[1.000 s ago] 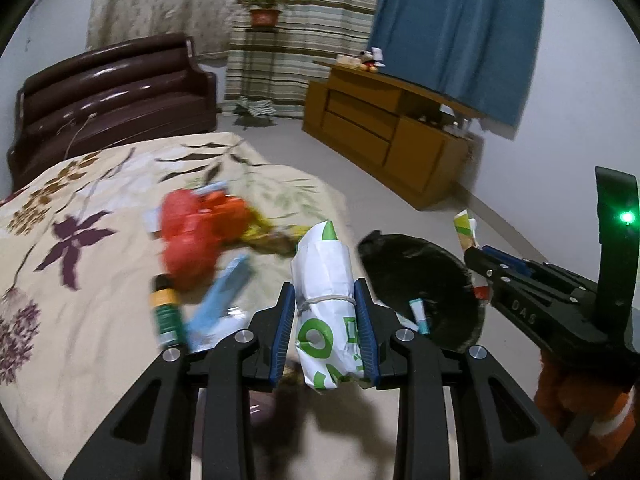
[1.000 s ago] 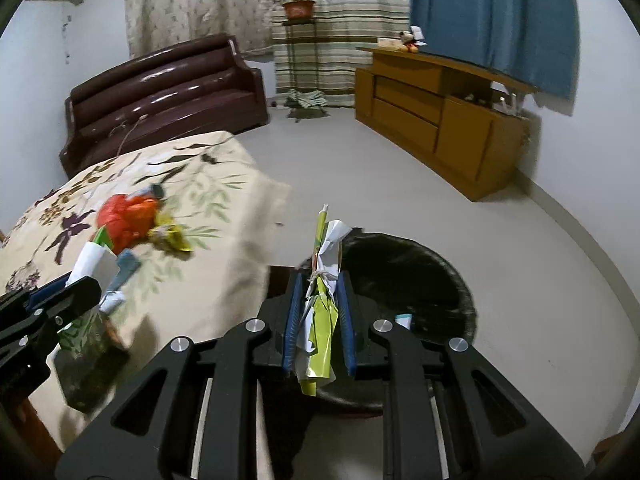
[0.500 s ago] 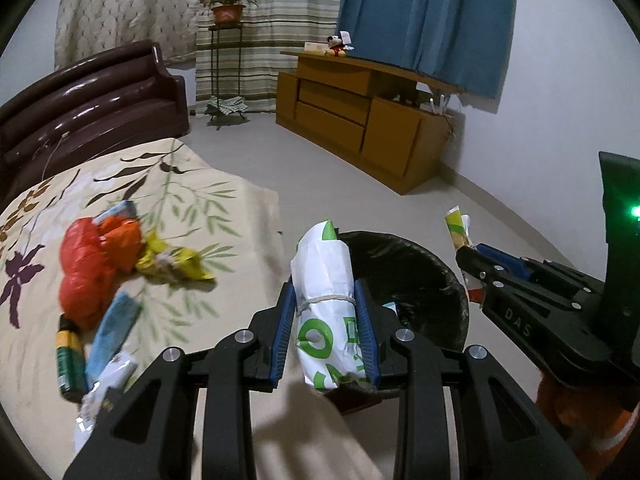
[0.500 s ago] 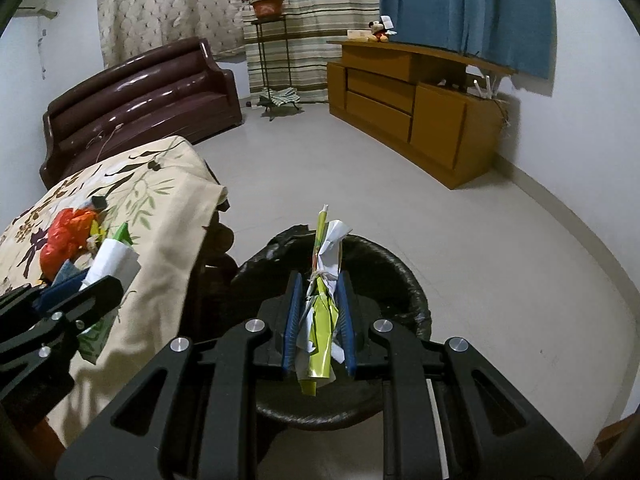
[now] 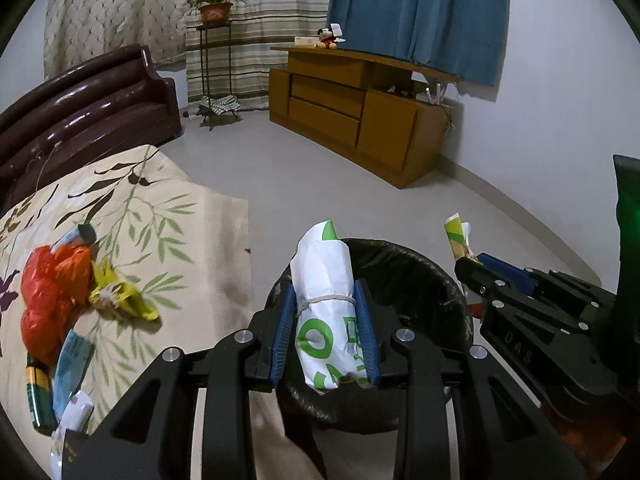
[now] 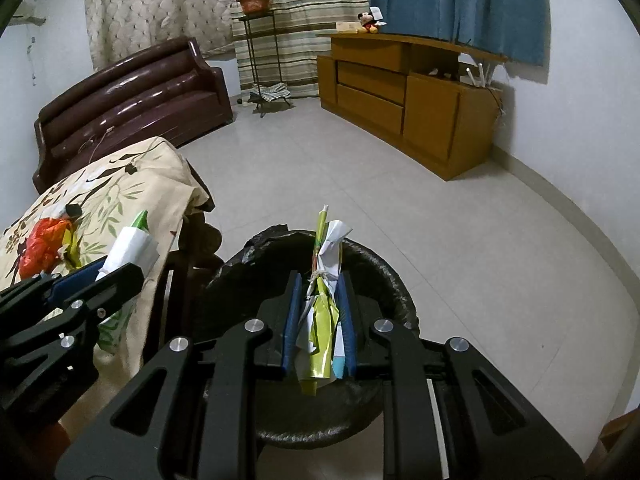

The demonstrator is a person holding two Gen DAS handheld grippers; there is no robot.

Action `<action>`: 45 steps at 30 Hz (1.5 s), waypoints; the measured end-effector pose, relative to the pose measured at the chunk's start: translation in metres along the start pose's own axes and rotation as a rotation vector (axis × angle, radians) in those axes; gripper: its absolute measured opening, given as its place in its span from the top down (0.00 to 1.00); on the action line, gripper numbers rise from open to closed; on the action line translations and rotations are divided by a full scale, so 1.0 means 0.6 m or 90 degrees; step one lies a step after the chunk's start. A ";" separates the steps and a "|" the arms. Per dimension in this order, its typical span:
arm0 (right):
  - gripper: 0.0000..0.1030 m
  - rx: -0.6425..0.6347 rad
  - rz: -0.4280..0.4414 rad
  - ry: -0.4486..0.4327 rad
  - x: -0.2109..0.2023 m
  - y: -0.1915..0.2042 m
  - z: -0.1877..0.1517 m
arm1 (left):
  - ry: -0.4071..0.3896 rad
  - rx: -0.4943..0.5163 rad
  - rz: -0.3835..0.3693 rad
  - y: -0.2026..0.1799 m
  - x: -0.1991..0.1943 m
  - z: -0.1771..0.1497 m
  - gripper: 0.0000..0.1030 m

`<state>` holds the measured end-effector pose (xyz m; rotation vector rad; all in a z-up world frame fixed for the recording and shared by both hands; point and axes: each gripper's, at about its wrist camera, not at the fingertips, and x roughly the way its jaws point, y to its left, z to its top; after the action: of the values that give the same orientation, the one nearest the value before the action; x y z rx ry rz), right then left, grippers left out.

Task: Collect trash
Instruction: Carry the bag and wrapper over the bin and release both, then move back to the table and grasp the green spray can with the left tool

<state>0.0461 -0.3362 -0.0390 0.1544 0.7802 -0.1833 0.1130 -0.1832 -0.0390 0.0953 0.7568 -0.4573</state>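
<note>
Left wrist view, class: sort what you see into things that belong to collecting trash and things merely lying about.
Job:
white-and-green paper roll
yellow-green wrapper bundle
black-lined bin
red bag on bedspread

Lying about:
sofa
wooden cabinet
potted plant

Your left camera sits just behind the left tongs (image 5: pixel 325 330), looking forward and steeply down along them at close range; the bin (image 5: pixel 424 280) lies right under their tips, the bed (image 5: pixel 168 216) off to their left. Your right camera rides the same way behind the right tongs (image 6: pixel 319 316), directly over that bin (image 6: pixel 384 280). Both views share the bin, the bed edge, the sofa (image 5: pixel 92 100), the wooden cabinet (image 5: pixel 360 120) and the curtains (image 5: pixel 416 12) beyond the tips. Each view also catches the other tongs at its side edge.
</note>
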 end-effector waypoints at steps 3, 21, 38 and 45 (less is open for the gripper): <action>0.71 0.008 0.003 0.003 0.008 -0.005 0.001 | 0.011 -0.008 0.003 0.002 0.012 0.001 0.67; 0.59 0.014 0.007 0.004 -0.008 0.014 -0.010 | 0.013 -0.035 0.023 0.028 -0.034 -0.001 0.44; 0.58 -0.039 0.083 0.020 -0.045 0.144 -0.034 | 0.007 -0.128 0.140 0.193 -0.151 -0.058 0.43; 0.58 -0.065 0.104 0.028 -0.050 0.196 -0.041 | 0.031 -0.166 0.180 0.266 -0.168 -0.094 0.43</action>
<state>0.0341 -0.2134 -0.0267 0.1246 0.8145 0.0146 0.0822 0.0107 -0.0239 -0.0306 0.8299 -0.0868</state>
